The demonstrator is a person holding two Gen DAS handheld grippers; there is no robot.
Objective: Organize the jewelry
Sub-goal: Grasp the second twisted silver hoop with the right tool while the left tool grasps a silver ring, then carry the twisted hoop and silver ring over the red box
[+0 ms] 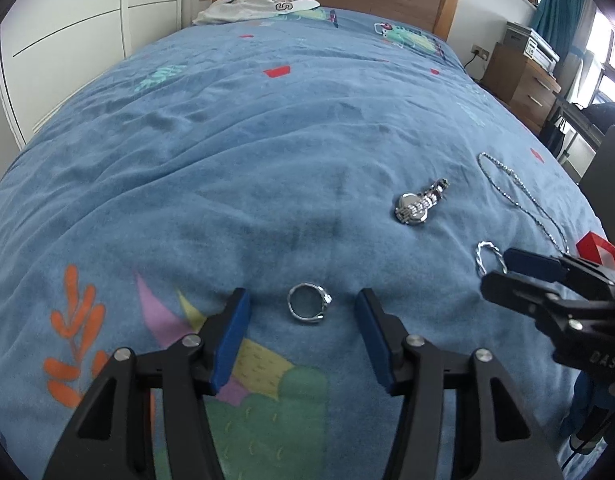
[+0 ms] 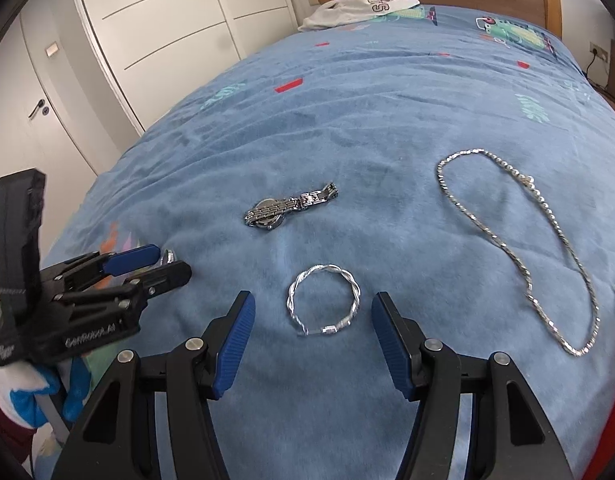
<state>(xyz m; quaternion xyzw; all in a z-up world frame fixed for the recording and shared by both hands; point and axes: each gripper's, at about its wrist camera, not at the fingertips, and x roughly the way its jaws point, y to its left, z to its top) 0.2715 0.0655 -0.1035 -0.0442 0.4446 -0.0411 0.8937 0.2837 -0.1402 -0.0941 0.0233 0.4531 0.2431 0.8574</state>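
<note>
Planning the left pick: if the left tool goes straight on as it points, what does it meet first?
Most likely the ring, lying on the blanket between the open left tool fingers; beyond it the way looks free, though depth is unclear.

ring (image 1: 307, 309): 1 | bangle (image 2: 322, 305): 1 | watch (image 2: 285, 207): 1 | chain necklace (image 2: 519, 240): 1 | hand-held grippers: 2

both the left tool (image 1: 303, 334) and the right tool (image 2: 313, 330) have black arms, ribbed blue pads and silver screws.
</note>
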